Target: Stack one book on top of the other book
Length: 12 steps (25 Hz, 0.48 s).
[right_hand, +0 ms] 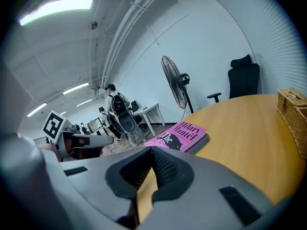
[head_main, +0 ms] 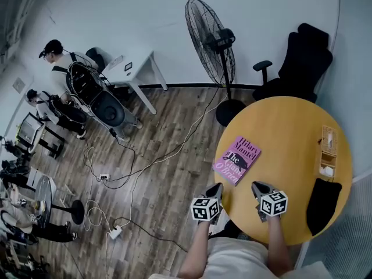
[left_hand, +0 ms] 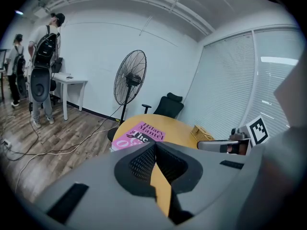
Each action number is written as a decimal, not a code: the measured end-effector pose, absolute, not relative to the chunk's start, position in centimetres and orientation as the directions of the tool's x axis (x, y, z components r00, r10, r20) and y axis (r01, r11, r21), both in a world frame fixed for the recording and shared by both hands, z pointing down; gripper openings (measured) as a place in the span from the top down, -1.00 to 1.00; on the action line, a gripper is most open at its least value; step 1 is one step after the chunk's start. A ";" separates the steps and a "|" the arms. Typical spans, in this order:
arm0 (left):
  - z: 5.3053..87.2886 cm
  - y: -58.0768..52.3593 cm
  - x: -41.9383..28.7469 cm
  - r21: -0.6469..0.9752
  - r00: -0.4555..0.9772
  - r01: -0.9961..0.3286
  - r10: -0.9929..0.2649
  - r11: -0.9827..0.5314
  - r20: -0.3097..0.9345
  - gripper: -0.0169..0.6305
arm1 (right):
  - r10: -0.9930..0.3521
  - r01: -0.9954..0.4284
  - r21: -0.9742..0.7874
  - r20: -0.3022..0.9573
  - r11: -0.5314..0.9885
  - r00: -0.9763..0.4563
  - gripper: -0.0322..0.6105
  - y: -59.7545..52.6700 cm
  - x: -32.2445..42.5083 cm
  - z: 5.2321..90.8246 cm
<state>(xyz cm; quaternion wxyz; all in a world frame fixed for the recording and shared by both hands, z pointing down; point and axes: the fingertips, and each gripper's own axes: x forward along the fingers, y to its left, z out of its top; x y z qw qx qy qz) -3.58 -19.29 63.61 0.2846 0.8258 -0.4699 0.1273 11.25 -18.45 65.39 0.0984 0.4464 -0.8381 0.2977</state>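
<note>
Where the round table curves along its left edge, on the side toward the fan, the pink book lies flat with its cover up, its corners askew to the person. From the right gripper view a darker edge shows just beneath it, which looks like the second book under the pink one, the two lined up closely.

Nearer the person, at the table's near edge, both grippers are held side by side and apart from the books. The left gripper sits right at the rim, partly over the floor, with its jaws pressed together and nothing between them. The right gripper is over the wood a little further in, its jaws likewise closed and empty. Both point toward the middle of the table.

Along the right edge stands a small wicker basket, and closer to the near-right edge lies a black thing that looks soft; I cannot tell what it is.

Beyond the far edge is a black office chair. Cables trail across the floor toward a white desk by the wall, where people with backpacks stand.
</note>
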 end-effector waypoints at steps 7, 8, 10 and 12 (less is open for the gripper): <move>63.6 -19.9 -3.4 0.394 0.548 -0.830 -0.704 -0.394 0.452 0.86 | -0.684 -0.810 -0.391 0.440 0.437 -0.582 0.83 -18.6 11.2 65.4; 63.5 -20.1 -3.4 0.408 0.553 -0.825 -0.705 -0.390 0.445 0.86 | -0.683 -0.810 -0.388 0.441 0.439 -0.582 0.83 -18.6 11.2 65.4; 63.3 -20.4 -3.3 0.409 0.557 -0.823 -0.704 -0.396 0.440 0.86 | -0.685 -0.812 -0.383 0.441 0.441 -0.580 0.83 -18.7 11.3 65.2; 63.1 -20.5 -3.1 0.389 0.559 -0.824 -0.702 -0.411 0.442 0.86 | -0.687 -0.814 -0.379 0.441 0.441 -0.577 0.83 -18.8 11.4 65.0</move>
